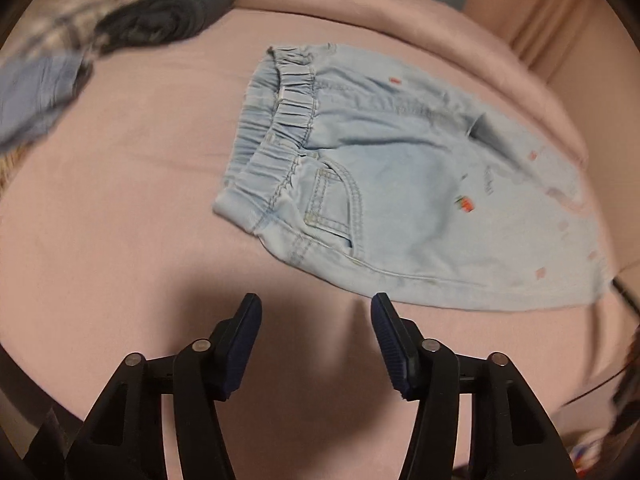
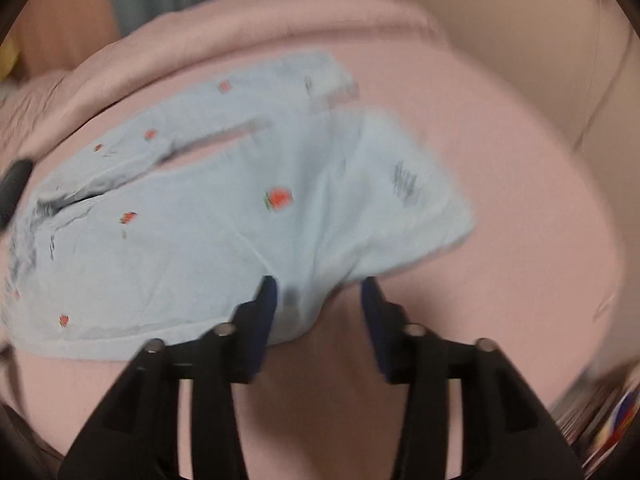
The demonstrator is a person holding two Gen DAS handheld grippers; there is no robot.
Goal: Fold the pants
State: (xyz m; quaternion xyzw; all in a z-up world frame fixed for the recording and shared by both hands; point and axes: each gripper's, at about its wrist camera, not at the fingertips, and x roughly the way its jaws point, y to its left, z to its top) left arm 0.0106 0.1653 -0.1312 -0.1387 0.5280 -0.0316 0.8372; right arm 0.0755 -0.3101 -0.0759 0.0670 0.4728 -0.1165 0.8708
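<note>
Light blue denim pants [image 1: 384, 184] with small red prints lie flat on a pink bed sheet [image 1: 120, 184], with the elastic waistband to the left and the legs running right. My left gripper [image 1: 316, 308] is open and empty, just short of the pants' near edge by the pocket. In the right wrist view the pant legs [image 2: 208, 216] spread ahead, and a fold of the near leg's hem hangs between the fingers of my right gripper [image 2: 318, 288]. Its jaws stand wide apart and do not pinch the cloth.
A pile of other clothes lies at the far left of the bed: a dark garment [image 1: 168, 16], a plaid piece [image 1: 68, 28] and a blue one [image 1: 32, 96]. A pink wall or headboard [image 2: 520, 40] rises behind the bed.
</note>
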